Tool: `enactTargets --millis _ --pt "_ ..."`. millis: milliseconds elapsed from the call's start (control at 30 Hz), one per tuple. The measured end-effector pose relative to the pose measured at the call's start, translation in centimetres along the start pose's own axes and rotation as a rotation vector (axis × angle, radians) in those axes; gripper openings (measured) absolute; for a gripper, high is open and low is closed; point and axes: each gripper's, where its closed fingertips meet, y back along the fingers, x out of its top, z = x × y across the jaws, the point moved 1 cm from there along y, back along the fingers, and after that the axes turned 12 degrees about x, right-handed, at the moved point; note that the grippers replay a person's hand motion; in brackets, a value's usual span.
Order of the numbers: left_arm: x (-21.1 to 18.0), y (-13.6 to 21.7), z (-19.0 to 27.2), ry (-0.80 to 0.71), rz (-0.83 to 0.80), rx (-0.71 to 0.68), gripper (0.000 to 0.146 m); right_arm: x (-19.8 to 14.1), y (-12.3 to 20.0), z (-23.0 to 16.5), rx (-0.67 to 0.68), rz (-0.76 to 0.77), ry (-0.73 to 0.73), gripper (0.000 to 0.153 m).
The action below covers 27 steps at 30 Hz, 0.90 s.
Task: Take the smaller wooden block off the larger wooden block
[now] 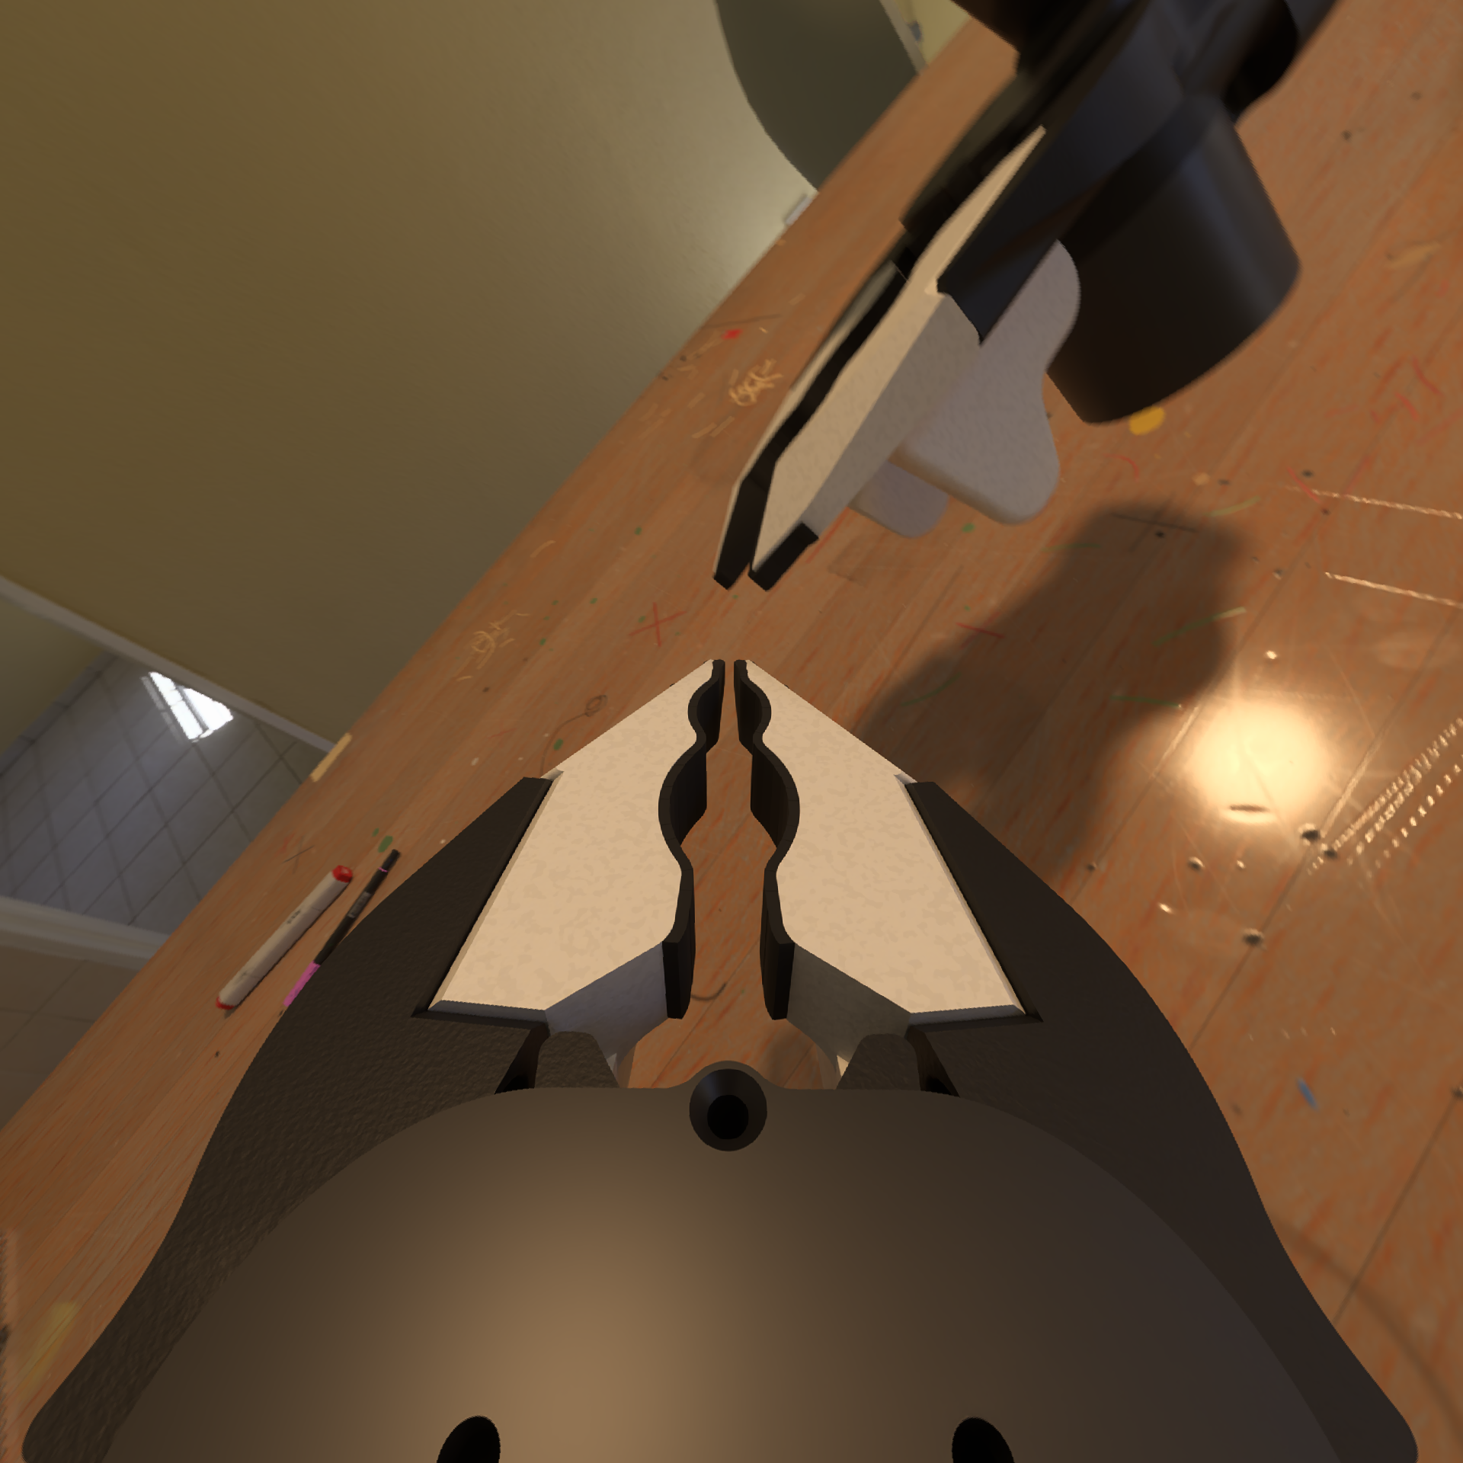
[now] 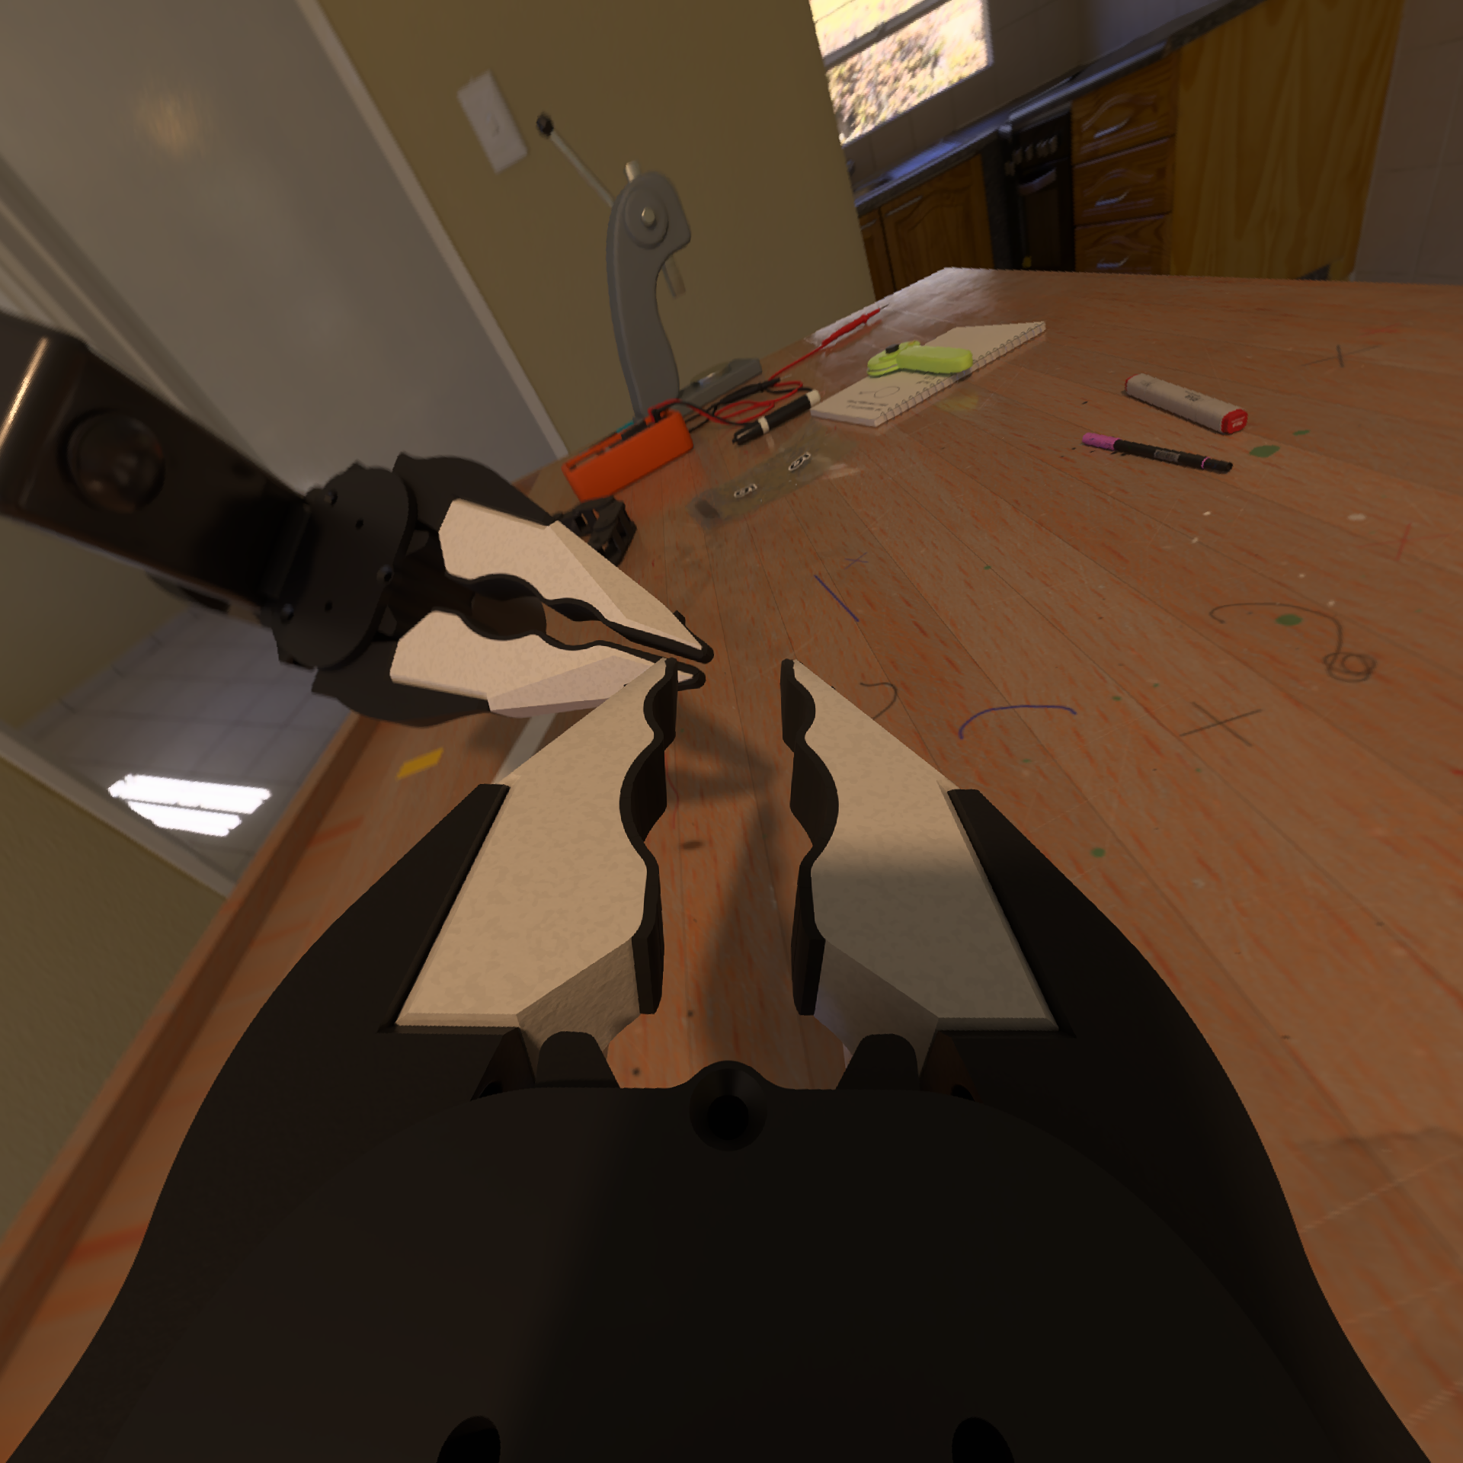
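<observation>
Your right gripper (image 2: 727,673) is parted and empty; your left gripper (image 1: 729,665) is nearly clenched on nothing, tips almost touching the right's. Neither wooden block shows, so you cannot tell which gripper is nearer. Beyond them the counter (image 2: 1029,633) carries only markers and a notebook (image 2: 934,368).

On the wooden tabletop (image 2: 1029,633), take the spiral notebook (image 2: 934,368) as the mark. A lime-green tool (image 2: 918,360) lies on it. Left of the notebook sits an orange case (image 2: 629,455) with red and black leads (image 2: 744,412) — a grey lever stand (image 2: 645,277) rises behind. Right of the notebook lie a white marker with a red cap (image 2: 1185,402) and, nearer, a black pen with a purple cap (image 2: 1156,454).
</observation>
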Motion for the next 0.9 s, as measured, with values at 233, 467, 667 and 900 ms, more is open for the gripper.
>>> enactTargets --millis 233,467,667,900 --pt "0.8 -0.2 -0.9 0.101 0.011 0.073 0.002 0.9 -0.7 -0.6 0.031 0.143 -0.138 0.022" --pt "0.8 -0.7 -0.8 0.091 -0.002 0.098 0.002 0.7 -0.7 -0.1 0.005 0.172 -0.21 0.021" --pt "0.1 -1.7 -0.2 0.082 -0.028 0.049 0.002 0.5 6.9 5.5 -0.362 0.038 -0.073 0.027" --pt "-0.6 -2.6 1.3 0.138 -0.055 -0.128 0.002 -3.7 16.8 13.8 -0.831 -0.416 0.159 0.045"
